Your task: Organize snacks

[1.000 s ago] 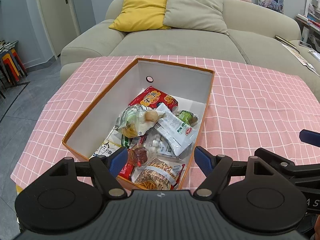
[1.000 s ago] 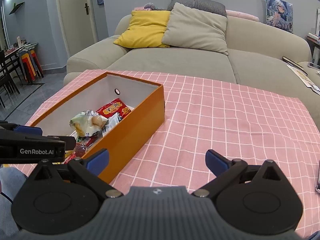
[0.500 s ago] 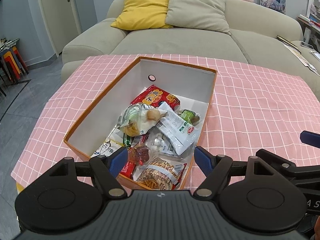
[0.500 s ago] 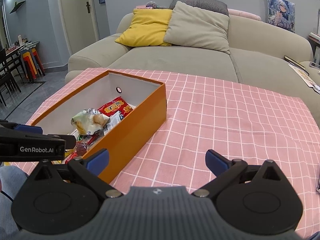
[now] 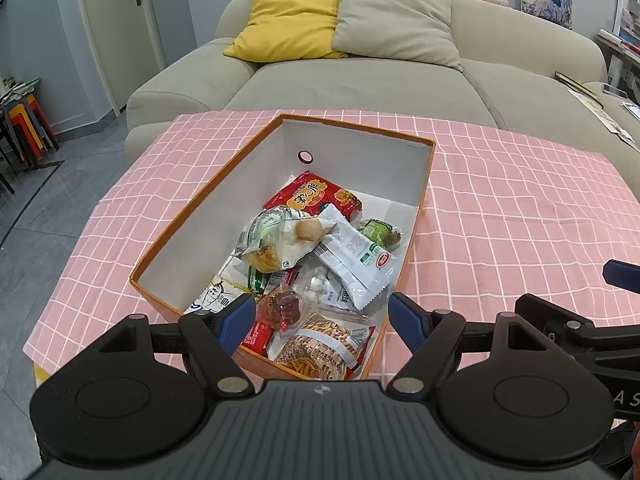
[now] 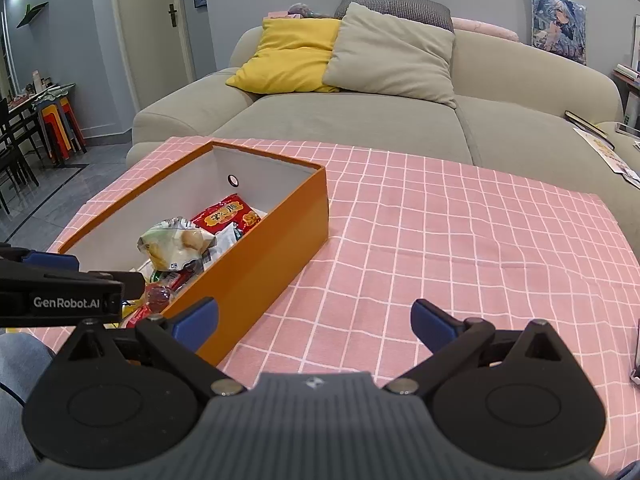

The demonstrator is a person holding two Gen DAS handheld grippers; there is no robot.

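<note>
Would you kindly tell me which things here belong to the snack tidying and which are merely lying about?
Job:
orange cardboard box
red printed snack packet
white sealed sachet
clear bag of stick crackers
left gripper
right gripper

Lying about:
yellow cushion
beige cushion
magazines

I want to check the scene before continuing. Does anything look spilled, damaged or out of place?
Nothing looks spilled or damaged. The snack packets lie in a loose, overlapping heap at the near end of the orange cardboard box, unsorted. The pink checked tablecloth shows slight wrinkles.
</note>
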